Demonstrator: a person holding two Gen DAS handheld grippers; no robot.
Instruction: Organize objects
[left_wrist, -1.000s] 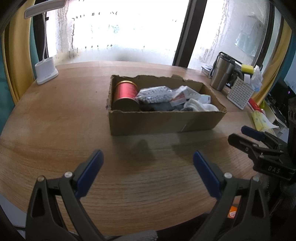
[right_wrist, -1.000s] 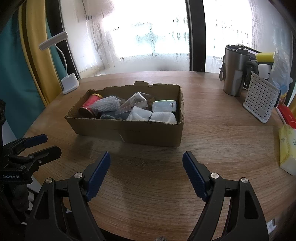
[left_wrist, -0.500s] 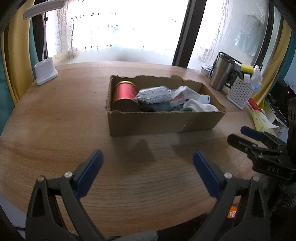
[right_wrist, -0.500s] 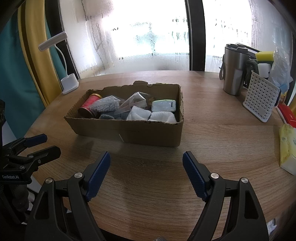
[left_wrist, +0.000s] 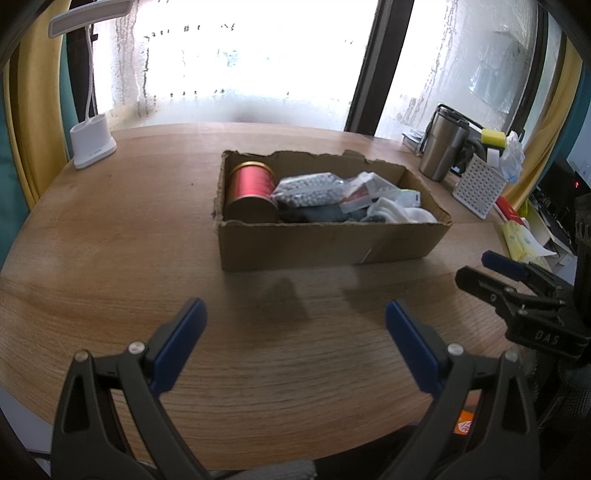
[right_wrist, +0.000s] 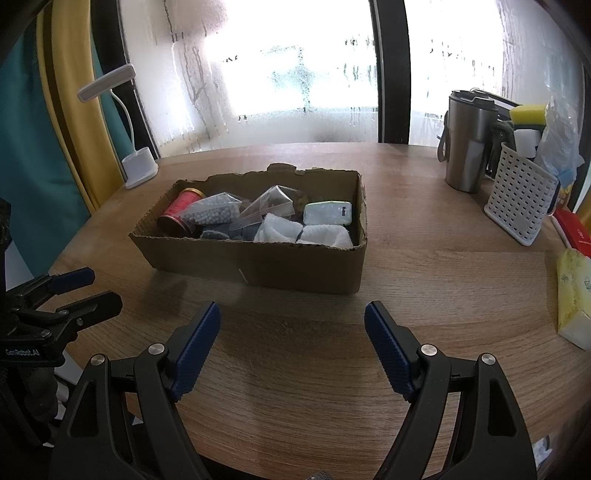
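A shallow cardboard box (left_wrist: 325, 245) (right_wrist: 258, 262) sits mid-table. Inside it lie a red thread spool (left_wrist: 251, 186) (right_wrist: 181, 212) at its left end, a clear bag of white beads (left_wrist: 310, 190) (right_wrist: 214, 212), another clear bag (right_wrist: 267, 208), white cloth (left_wrist: 399, 214) (right_wrist: 303, 232), grey cloth and a small pale green pack (right_wrist: 328, 213). My left gripper (left_wrist: 293, 325) hovers open over bare wood in front of the box, nothing between its blue pads. My right gripper (right_wrist: 291, 326) is likewise open and empty, short of the box's near wall. Each gripper shows at the other view's edge.
The round wooden table (left_wrist: 110, 240) carries a white lamp base (left_wrist: 92, 146) (right_wrist: 140, 168) at back left. At back right stand a steel tumbler (left_wrist: 443, 147) (right_wrist: 467, 142) and a white perforated basket (right_wrist: 521, 199) with a yellow sponge. A yellow packet (right_wrist: 574, 295) and a red box lie at the right edge.
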